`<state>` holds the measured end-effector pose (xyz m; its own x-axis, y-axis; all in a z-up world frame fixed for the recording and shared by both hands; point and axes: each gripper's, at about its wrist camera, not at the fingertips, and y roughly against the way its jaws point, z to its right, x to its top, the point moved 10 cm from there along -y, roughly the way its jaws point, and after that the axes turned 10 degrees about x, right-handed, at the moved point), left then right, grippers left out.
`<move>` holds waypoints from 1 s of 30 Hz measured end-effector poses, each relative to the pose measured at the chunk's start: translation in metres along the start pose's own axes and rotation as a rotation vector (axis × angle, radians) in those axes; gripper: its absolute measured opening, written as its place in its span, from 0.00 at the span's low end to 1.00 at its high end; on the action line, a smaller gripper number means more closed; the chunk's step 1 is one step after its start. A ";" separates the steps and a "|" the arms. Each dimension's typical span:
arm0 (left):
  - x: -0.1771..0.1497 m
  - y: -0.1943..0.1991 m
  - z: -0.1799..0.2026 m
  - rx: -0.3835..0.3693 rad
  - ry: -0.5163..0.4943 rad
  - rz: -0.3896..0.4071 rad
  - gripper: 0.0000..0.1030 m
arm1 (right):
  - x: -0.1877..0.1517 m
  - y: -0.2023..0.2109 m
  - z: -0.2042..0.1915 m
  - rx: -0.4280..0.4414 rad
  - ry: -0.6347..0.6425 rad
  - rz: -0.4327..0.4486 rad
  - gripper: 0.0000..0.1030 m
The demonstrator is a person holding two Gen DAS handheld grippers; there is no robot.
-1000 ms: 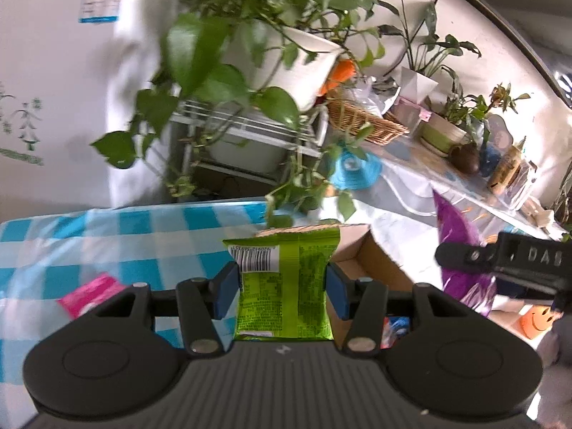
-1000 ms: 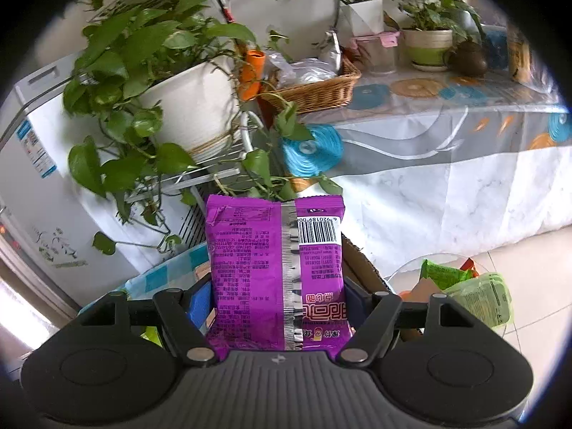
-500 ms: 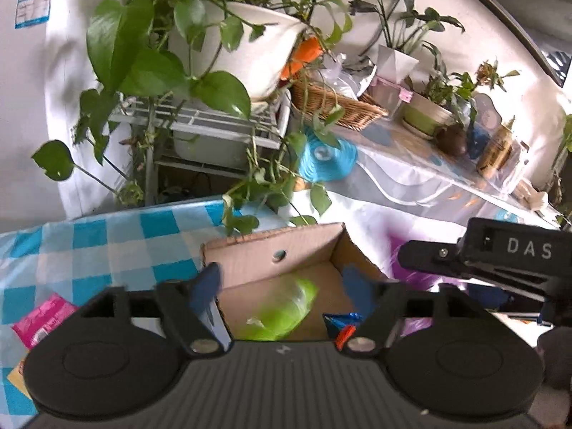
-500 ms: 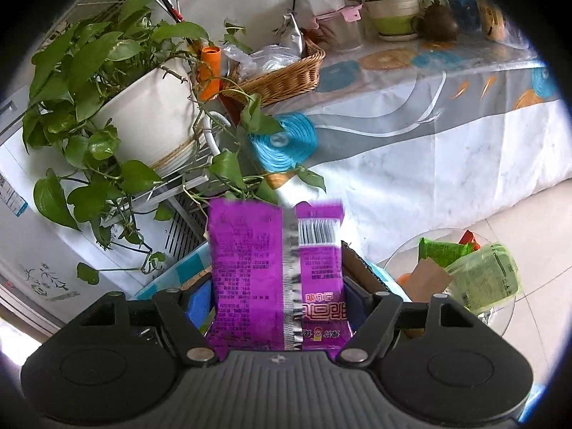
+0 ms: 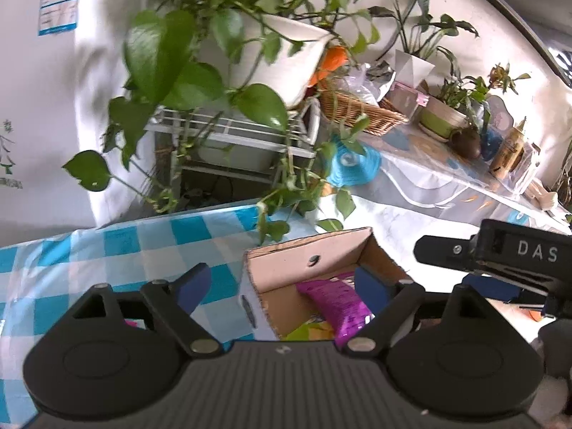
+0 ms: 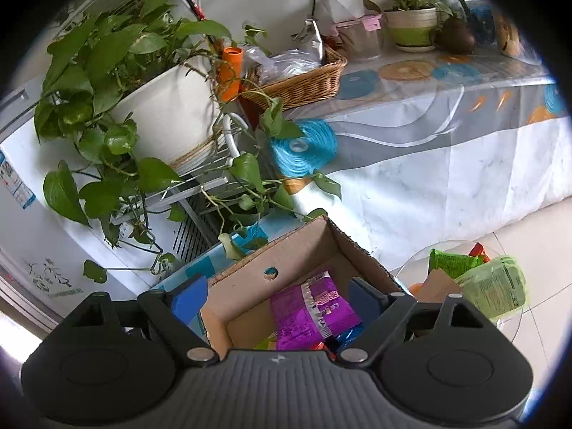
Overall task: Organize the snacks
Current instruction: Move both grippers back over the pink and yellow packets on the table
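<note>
Purple snack pack (image 6: 311, 316) already in the cardboard box (image 6: 304, 246); both grippers just opened, empty. Green packs (image 6: 489, 286) at 3 o'clock remain.

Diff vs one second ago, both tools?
Both tools have just been opening and let go. Left tool dropped its green packet, right tool its purple packet, which now lies in the cardboard box. Nothing sits between the jaws. Box and plants unchanged.

- purple snack packet (image 6: 311, 312): glossy, silver seam down its back, lying tilted inside the cardboard box (image 6: 304, 250), atop other packets
- green snack packet (image 5: 304, 332): only a corner shows, low in the box beside the purple one
- cardboard box: open-topped, brown, a round hole in its far wall
</note>
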<state>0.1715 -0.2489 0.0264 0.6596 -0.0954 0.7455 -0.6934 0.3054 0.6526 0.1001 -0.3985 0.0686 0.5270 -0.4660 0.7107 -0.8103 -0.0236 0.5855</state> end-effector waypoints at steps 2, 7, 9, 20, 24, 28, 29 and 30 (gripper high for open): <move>0.001 0.002 -0.013 0.016 -0.004 -0.002 0.86 | 0.000 -0.002 -0.004 0.006 0.010 -0.002 0.88; 0.005 0.011 -0.058 0.072 0.000 0.008 0.87 | -0.004 -0.007 -0.023 0.048 0.062 -0.015 0.89; 0.007 0.015 -0.077 0.096 -0.005 0.021 0.88 | -0.007 -0.010 -0.032 0.060 0.088 -0.024 0.90; -0.005 0.002 -0.176 0.207 0.081 -0.022 0.91 | -0.036 -0.035 -0.085 0.103 0.271 -0.091 0.90; -0.015 -0.015 -0.186 0.188 0.096 -0.070 0.91 | -0.057 -0.048 -0.107 0.138 0.334 -0.148 0.90; -0.022 -0.035 -0.183 0.169 0.063 -0.121 0.91 | -0.076 -0.057 -0.124 0.168 0.384 -0.202 0.90; -0.024 -0.040 -0.181 0.156 0.049 -0.129 0.91 | -0.081 -0.059 -0.127 0.168 0.392 -0.215 0.90; -0.026 -0.043 -0.180 0.151 0.034 -0.137 0.91 | -0.084 -0.061 -0.128 0.169 0.399 -0.226 0.90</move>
<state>0.2365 -0.0894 -0.0457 0.7587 -0.0934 0.6448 -0.6302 0.1460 0.7626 0.1379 -0.2445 0.0236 0.7249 -0.0584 0.6863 -0.6770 -0.2439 0.6944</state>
